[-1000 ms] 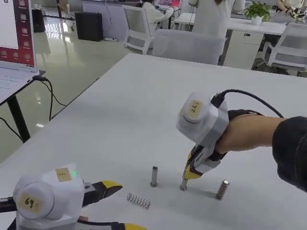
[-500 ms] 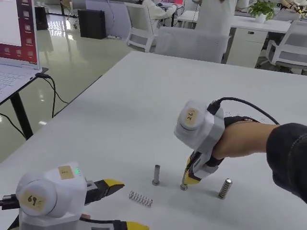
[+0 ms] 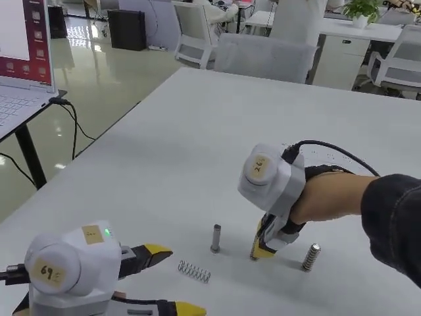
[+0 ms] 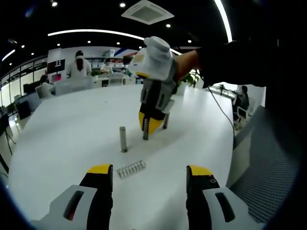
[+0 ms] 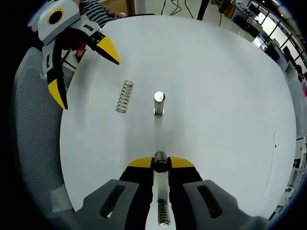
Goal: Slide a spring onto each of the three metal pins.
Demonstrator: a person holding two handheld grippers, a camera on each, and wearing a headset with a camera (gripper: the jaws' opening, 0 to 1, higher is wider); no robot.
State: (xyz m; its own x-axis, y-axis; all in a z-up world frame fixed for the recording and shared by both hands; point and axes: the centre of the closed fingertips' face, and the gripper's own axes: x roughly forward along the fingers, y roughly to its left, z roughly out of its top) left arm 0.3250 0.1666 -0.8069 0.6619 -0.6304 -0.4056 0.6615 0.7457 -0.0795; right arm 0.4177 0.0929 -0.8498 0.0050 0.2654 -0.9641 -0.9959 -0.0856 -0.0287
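**Right gripper pinched shut, left gripper spread wide**

The right gripper points steeply down, its yellow-tipped jaws closed on a spring caught between the tips. The right hand wraps the handle from the right side, and a dark sleeve covers the forearm. The left gripper sits low and close to the body, roughly level and aimed toward the right gripper, with its jaws spread wide apart.

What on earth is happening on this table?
A person works at a white table with a gripper in each hand, fitting springs onto three upright pins. The right gripper is shut on a spring at the middle pin. The sprung pin beside it is done; the bare pin has none. The left gripper hangs open near a loose spring.
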